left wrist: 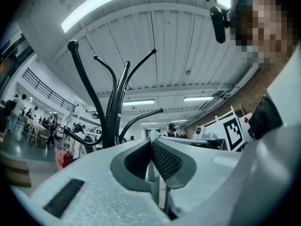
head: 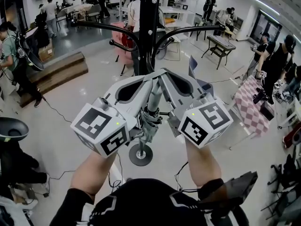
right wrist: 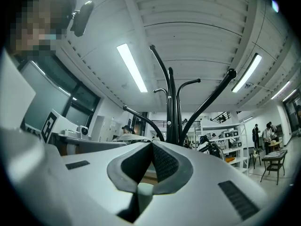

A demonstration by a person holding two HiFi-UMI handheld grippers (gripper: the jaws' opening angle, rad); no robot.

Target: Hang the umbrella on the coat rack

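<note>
The black coat rack (head: 148,22) stands straight ahead with curved hooks spreading left and right and a round base (head: 141,155) on the floor. A grey folded umbrella (head: 148,124) hangs upright in front of its pole. My left gripper (head: 151,77) and right gripper (head: 162,76) meet at the umbrella's top, both shut on it. In the left gripper view the jaws (left wrist: 151,143) are closed with the pale umbrella shaft (left wrist: 152,175) between them. The right gripper view shows the same: the gripper (right wrist: 151,145) is closed over the pale shaft end (right wrist: 145,191). The hooks (right wrist: 173,112) rise above both.
A wooden platform (head: 61,69) lies at the left. At the right are a table with a checkered cloth (head: 251,105) and a black table (head: 221,44). Several people stand around the room. Cables run over the floor near the rack's base.
</note>
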